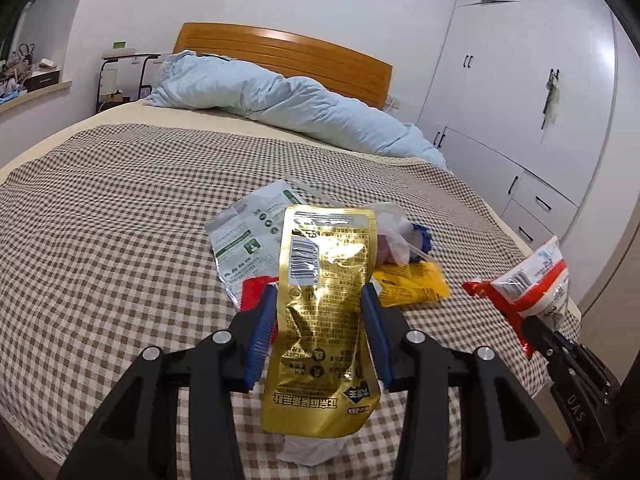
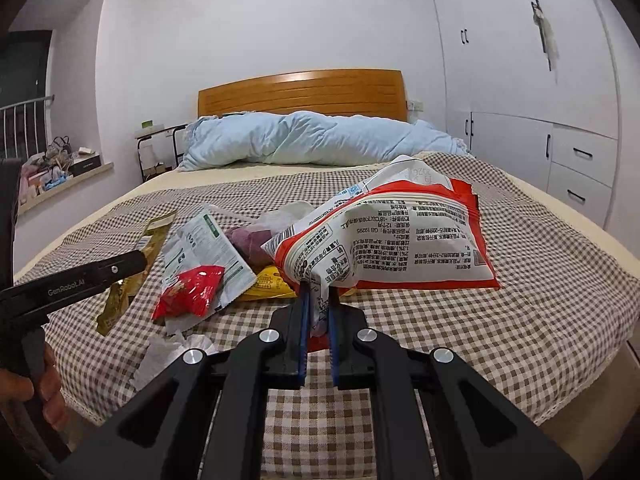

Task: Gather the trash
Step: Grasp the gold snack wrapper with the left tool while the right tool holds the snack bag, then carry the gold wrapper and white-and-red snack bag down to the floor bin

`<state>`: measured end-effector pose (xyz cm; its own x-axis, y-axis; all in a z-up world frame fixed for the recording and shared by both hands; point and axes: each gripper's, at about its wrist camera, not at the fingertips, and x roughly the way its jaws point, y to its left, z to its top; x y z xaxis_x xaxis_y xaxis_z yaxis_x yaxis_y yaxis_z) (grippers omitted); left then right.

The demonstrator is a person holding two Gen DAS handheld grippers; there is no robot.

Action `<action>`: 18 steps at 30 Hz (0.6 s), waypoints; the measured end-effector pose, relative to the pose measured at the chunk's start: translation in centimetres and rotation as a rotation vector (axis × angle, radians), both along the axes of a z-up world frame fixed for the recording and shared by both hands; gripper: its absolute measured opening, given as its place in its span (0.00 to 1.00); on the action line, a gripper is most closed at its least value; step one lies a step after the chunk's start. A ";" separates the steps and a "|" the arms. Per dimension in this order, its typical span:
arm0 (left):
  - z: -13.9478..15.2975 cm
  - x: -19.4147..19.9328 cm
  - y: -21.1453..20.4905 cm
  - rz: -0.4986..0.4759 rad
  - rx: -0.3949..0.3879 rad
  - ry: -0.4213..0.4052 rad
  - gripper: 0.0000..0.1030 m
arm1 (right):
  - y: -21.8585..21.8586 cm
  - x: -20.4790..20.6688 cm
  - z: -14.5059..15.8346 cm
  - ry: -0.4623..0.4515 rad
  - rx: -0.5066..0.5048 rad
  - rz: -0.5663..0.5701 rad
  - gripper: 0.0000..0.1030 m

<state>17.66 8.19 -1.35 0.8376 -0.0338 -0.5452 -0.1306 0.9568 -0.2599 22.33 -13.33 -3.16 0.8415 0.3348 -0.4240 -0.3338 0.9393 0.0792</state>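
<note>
Black linkage arms and blue-padded jaws fill the bottom of both wrist views. Between the pads of the left gripper [image 1: 320, 336] hangs a crinkled gold foil pouch [image 1: 320, 300] with a barcode, its long axis running up and down; the jaws stand partly apart and pinch it by its two side edges. The right gripper [image 2: 318, 336] has its jaws nearly together, clamped on the lower corner of a puffy red-and-white printed snack bag [image 2: 400, 240], which juts up and to the right of the pads, clear of the brown-and-white checked bedspread [image 2: 520, 300]. Both hands are therefore already loaded. What remains of the trash lies in a loose pile on the bedspread just ahead of both grippers: a flattened white-and-green wrapper [image 2: 208, 248], a crumpled small red packet [image 2: 192, 292], a yellow packet [image 2: 268, 286] lying partly under the snack bag, a purple lump [image 2: 244, 242] under clear film, and a torn white tissue [image 2: 168, 354] nearest the bed's edge. From the right wrist view the pile sits ahead and to the left, so it seems closer to the left hand [image 2: 44, 392] than to the right. No bin or sack shows in either view, so where the held pieces should go cannot be told; any further pick probably waits until one gripper is emptied.
</note>
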 end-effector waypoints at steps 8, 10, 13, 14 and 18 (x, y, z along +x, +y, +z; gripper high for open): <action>0.6 -1.3 -1.2 -0.041 0.011 -0.020 0.39 | 0.3 -1.5 0.3 -0.025 -0.036 0.028 0.08; 0.6 -1.5 -1.5 -0.057 0.024 -0.019 0.39 | 0.3 -2.0 0.4 -0.033 -0.046 0.033 0.08; 0.5 -2.1 -1.8 -0.067 0.037 -0.018 0.39 | 0.2 -2.7 0.5 -0.044 -0.062 0.038 0.08; 0.5 -2.4 -1.9 -0.070 0.039 -0.018 0.39 | 0.2 -2.9 0.5 -0.047 -0.066 0.040 0.08; 0.6 -3.3 -2.2 -0.081 0.055 -0.021 0.39 | 0.2 -3.5 0.4 -0.051 -0.084 0.054 0.08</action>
<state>14.38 6.03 -0.77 0.8449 -0.0721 -0.5300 -0.0475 0.9769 -0.2086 18.79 -13.13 -2.75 0.8444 0.3454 -0.4096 -0.3857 0.9224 -0.0172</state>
